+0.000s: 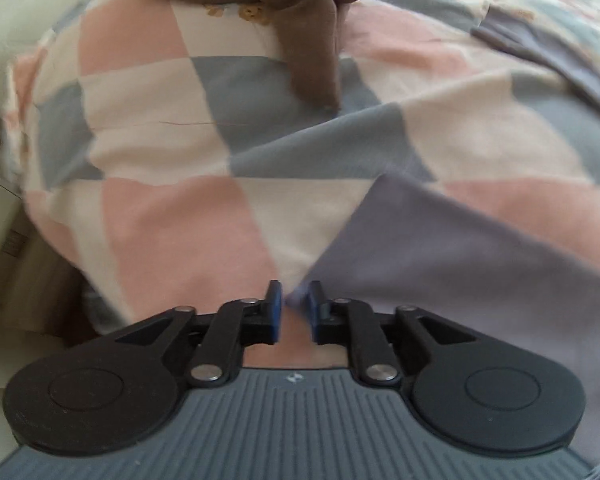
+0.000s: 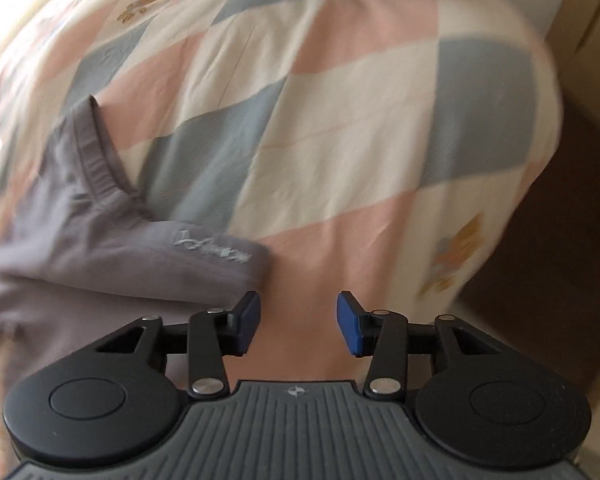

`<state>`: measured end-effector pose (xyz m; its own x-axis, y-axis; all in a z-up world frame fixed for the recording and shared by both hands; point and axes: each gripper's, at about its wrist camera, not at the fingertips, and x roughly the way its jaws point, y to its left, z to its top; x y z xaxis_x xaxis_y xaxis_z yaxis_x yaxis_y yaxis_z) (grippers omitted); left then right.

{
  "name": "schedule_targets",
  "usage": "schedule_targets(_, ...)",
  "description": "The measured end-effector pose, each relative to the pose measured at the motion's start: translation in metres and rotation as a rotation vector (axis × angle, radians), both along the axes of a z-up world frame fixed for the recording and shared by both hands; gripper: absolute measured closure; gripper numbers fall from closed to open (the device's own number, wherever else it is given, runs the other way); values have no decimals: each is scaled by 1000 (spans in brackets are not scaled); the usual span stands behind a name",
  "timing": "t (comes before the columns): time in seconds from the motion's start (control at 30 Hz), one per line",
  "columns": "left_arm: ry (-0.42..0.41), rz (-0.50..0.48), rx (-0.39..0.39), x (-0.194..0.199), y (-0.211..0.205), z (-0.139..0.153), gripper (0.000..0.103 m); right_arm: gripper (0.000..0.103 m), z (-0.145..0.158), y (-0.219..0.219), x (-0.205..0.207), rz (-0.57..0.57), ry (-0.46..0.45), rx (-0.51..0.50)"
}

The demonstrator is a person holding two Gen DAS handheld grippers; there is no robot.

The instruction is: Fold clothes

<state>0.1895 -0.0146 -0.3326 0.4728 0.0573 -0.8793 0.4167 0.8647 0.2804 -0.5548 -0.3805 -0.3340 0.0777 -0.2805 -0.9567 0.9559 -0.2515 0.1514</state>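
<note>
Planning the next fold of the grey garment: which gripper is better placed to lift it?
Left gripper: its jaws already pinch the grey garment at a corner. Right gripper is open beside it.

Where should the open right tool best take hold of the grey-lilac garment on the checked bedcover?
Probably at the shoulder end bearing the white logo, coming from its right. That rounded end of the grey-lilac cotton garment lies nearest the open right tool, with bare checked bedcover beside it.
</note>
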Motion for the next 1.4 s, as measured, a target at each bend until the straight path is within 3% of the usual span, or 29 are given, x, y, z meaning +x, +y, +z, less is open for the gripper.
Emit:
schedule_targets(0.1, -2, 68, -2, -10, 4, 15, 80, 59, 18, -2, -1, 67, 55, -37)
schedule_targets(0.2, -13, -9, -10, -39, -16, 36, 81, 59, 39, -12, -5, 100, 33, -96)
schedule_targets(0.27, -12, -87, -33, -62, -36, 51, 80, 59, 49, -27, -3, 126, -59, -148)
schedule_targets(0.43, 59, -224, -210, -108, -108, 73, 75, 59, 65, -88, 7, 270, -292, -229)
schedule_targets(0.57, 152, -272, -351, -115, -170, 71, 75, 59, 49, -151, 36, 374, -390, -215)
schedule_targets(0.67, 205, -294, -422, -110, -211, 65, 75, 59, 25, -191, 54, 432, -395, -197)
schedule_targets(0.9, 208, -362, -399, -68, -266, 47, 74, 53, -31, -245, 84, 410, -478, -148)
schedule_targets(0.93, 212, -364, -397, -61, -269, 45, 74, 61, -37, -250, 90, 412, -497, -142)
schedule_targets(0.97, 216, -366, -394, -54, -272, 43, 74, 77, -42, -254, 97, 428, -511, -135)
schedule_targets(1.1, 206, -384, -370, -30, -279, 37, 74, 90, -26, -258, 118, 535, -422, -235)
schedule_targets(1.2, 186, -391, -384, -13, -281, 37, 74, 90, -10, -270, 103, 392, -371, -338)
schedule_targets(1.27, 174, -384, -390, -3, -283, 34, 74, 87, -15, -276, 103, 357, -318, -316)
schedule_targets(1.37, 169, -377, -379, 12, -288, 29, 74, 76, -31, -279, 118, 372, -208, -233)
schedule_targets(1.4, 165, -374, -374, 17, -289, 27, 74, 60, -33, -276, 124, 368, -172, -235)
